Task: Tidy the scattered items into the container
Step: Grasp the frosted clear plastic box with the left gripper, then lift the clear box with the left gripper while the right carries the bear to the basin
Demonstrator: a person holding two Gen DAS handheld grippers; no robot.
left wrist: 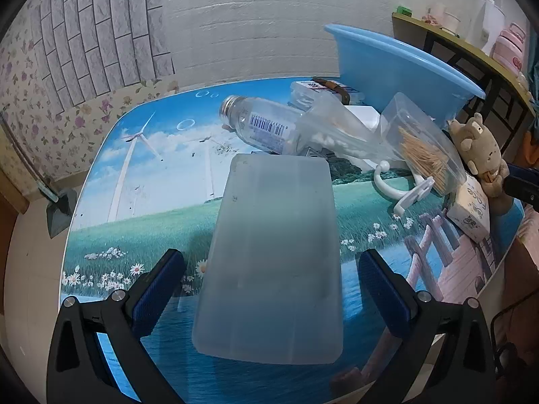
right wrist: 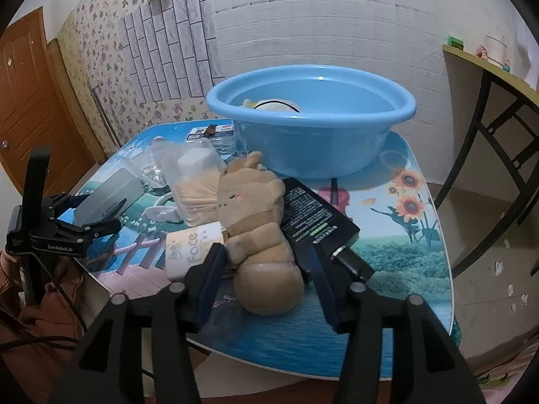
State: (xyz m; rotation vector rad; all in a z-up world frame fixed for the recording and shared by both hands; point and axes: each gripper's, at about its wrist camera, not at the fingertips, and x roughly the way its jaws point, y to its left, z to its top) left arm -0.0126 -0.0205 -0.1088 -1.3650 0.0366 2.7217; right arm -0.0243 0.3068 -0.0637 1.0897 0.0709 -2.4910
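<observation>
A blue basin (right wrist: 311,124) stands at the back of the table and holds a white item; it also shows in the left wrist view (left wrist: 397,67). My left gripper (left wrist: 269,262) is open around a frosted plastic box (left wrist: 273,259), fingers apart from its sides. In the right wrist view it (right wrist: 111,213) sits at the left with the box (right wrist: 107,195). My right gripper (right wrist: 264,252) has its fingers on both sides of a tan plush toy (right wrist: 259,222) lying on the table; they look close to touching it. The plush also shows in the left wrist view (left wrist: 478,148).
A clear bottle (left wrist: 259,124), a bag of cotton swabs (left wrist: 337,138), a toothpick box (left wrist: 424,141), a white hook (left wrist: 401,188), a "Face" box (right wrist: 192,249) and a black power brick (right wrist: 313,215) lie scattered. A shelf (right wrist: 492,67) stands at the right.
</observation>
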